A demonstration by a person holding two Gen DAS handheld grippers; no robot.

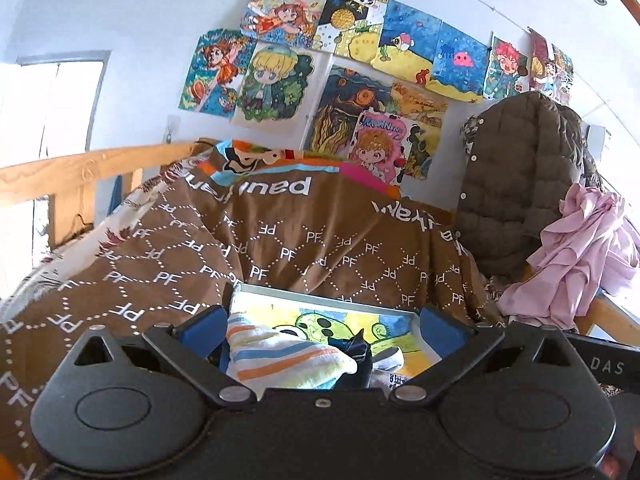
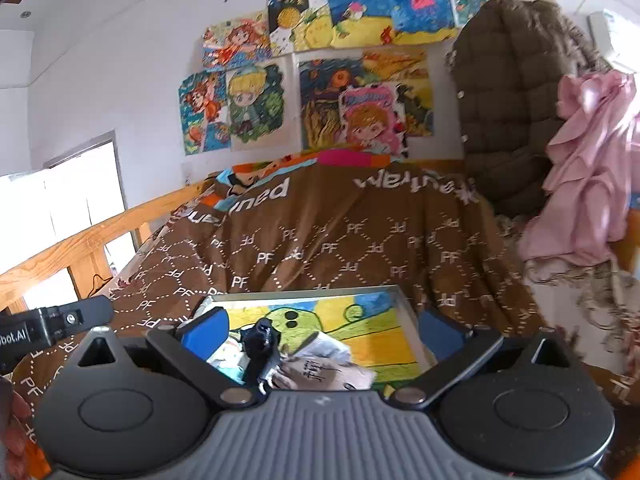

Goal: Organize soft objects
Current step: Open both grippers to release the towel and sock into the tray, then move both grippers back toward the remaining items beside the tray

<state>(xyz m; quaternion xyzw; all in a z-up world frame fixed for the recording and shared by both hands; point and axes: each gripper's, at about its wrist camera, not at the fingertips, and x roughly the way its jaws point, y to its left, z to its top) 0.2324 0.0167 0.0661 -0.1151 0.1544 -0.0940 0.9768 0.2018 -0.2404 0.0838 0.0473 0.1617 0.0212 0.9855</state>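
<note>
The left gripper [image 1: 324, 330] gapes wide over a striped sock [image 1: 286, 354] lying on the painted tray [image 1: 320, 294]. The right gripper [image 2: 324, 330] is spread wide too — a dark sock [image 2: 262, 346] just below, on the brown blanket's [image 2: 340, 232] tray.

Left gripper [image 1: 324, 330]: both blue fingers [image 1: 204, 326] are spread wide apart, one at each side of the view, pointing toward the far side of the scene. Right gripper [image 2: 322, 330]: its blue fingers [image 2: 440, 332] are likewise spread wide, aimed the same way. The two units sit side by side, near each other; the left unit's body shows at the left edge of the right wrist view.
</note>
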